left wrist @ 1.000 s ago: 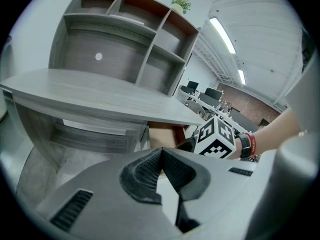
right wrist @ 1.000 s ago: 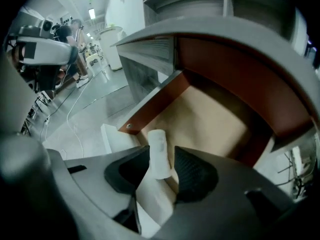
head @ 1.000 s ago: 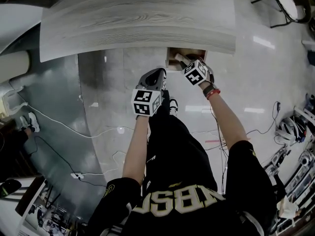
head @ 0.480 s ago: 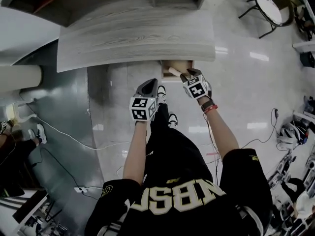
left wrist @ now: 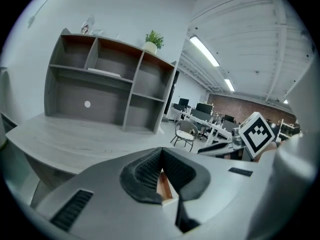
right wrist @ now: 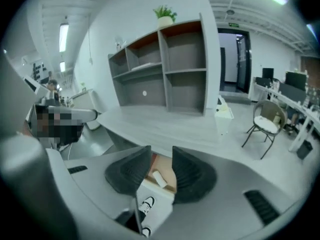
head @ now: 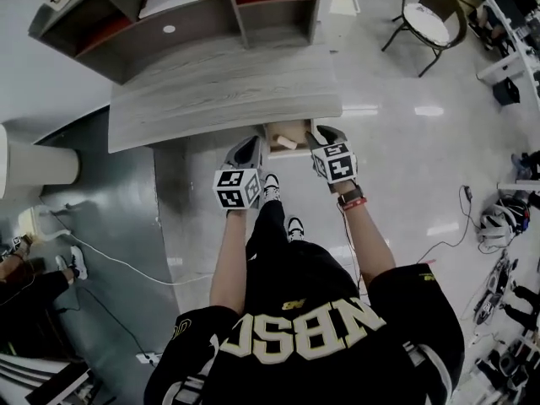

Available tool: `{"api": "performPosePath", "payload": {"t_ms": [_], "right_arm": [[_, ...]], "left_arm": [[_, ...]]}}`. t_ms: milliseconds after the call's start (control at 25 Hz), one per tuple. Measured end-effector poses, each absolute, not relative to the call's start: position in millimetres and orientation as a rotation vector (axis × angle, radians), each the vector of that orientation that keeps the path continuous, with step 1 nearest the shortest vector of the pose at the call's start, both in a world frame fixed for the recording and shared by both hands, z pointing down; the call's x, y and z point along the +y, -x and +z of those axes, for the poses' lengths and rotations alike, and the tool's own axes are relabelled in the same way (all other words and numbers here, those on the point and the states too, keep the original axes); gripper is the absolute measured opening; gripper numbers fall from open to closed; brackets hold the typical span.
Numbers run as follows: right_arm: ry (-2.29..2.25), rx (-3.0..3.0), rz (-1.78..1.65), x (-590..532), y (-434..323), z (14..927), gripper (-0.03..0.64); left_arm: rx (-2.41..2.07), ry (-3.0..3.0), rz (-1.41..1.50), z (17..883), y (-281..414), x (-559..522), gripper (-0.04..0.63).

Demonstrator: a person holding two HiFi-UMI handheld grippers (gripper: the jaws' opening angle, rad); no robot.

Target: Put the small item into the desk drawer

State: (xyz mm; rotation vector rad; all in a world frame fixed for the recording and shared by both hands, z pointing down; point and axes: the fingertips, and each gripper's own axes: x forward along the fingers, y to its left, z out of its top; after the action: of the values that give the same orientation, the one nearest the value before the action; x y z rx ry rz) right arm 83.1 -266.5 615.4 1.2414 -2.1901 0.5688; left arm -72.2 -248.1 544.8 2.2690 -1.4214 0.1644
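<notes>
Glossy floor [head: 405,142] lies open around a grey wood-grain desk [head: 219,91] backed by box shelves [head: 194,24]. Under the desk's front edge a wooden drawer [head: 272,130] stands open, with a small pale item [head: 287,143] lying inside. The left gripper [left wrist: 161,150] is clenched and empty. The right gripper [right wrist: 161,153] is released, its jaws just narrowing with nothing between them.

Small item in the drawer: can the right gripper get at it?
Probably yes: the drawer stands open, the small item lies uncovered in it, and the right gripper hangs nearby, its empty jaws apart, having just closed slightly.
</notes>
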Motion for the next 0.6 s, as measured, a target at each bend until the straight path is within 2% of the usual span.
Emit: {"api": "performPosePath", "payload": {"t_ms": [280,600], "right_arm": [[-1.510,-2.276,0.538,-268,-105,520,0.103],[-1.595,-2.403,0.352,-249,-100,433,0.064]], "left_arm": [[-1.517,-2.334,0.106,480,81,-255,0.014],[-1.709,-2.436,0.034,397,86,-251,0.014]]}}
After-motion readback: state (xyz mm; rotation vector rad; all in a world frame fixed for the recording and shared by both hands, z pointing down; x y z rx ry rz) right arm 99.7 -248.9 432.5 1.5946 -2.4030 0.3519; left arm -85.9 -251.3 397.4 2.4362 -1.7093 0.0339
